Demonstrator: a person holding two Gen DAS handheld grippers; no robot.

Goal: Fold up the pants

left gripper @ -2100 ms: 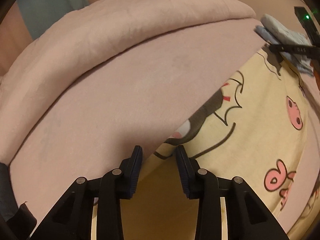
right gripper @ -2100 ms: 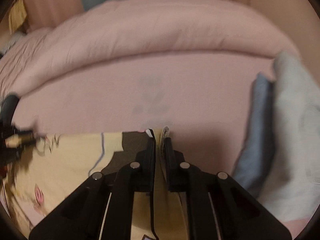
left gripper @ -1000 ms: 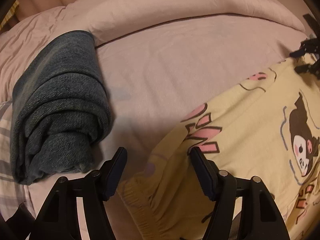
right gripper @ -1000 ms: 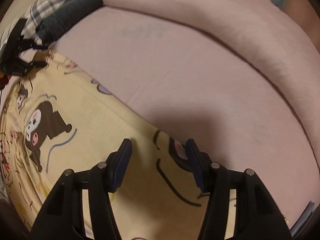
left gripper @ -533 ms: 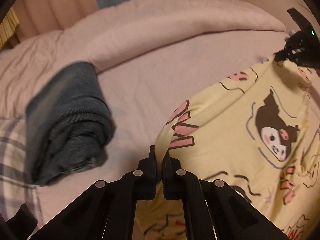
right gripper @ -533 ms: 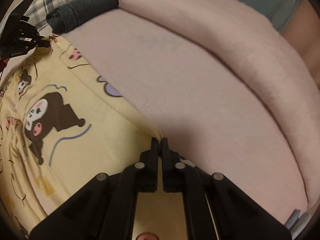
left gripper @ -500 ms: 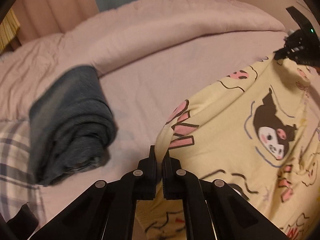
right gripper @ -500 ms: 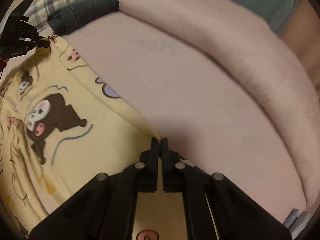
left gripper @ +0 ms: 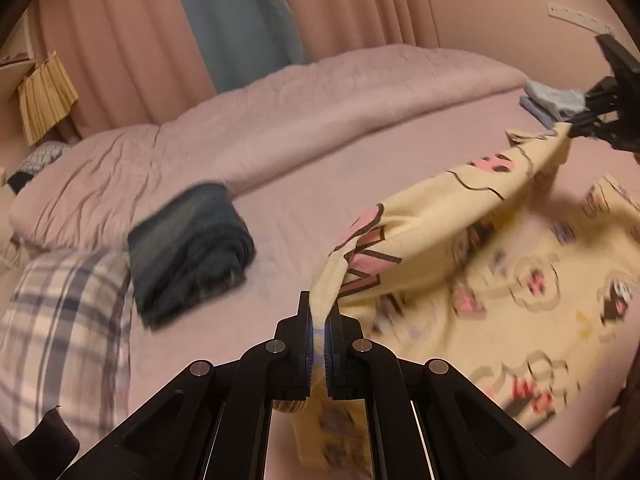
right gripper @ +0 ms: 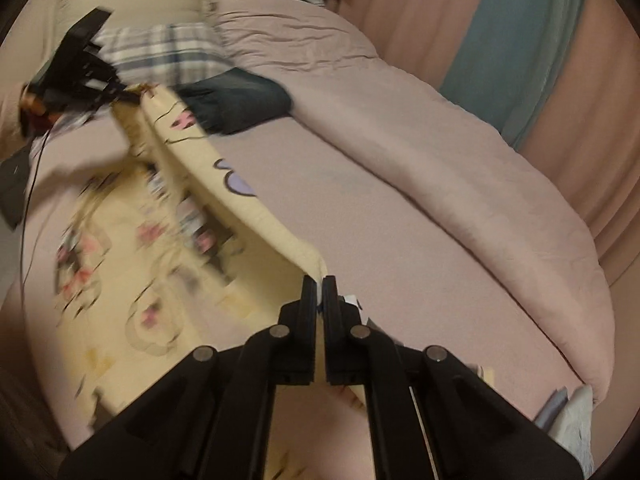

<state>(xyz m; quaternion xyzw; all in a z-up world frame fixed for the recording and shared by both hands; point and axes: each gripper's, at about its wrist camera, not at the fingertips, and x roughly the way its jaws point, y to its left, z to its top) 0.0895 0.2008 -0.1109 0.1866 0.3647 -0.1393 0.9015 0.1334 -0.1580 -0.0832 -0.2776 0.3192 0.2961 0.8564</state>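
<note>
Pink bed (left gripper: 320, 168) — both grippers clamp the lifted pants (left gripper: 440, 216).

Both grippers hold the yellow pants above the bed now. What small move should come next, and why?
Probably carry the lifted edge over toward the near side and lower it. The left gripper and the right gripper are both shut on one edge of the yellow pants, which stretches raised between them, while the rest lies flat on the bed.
</note>
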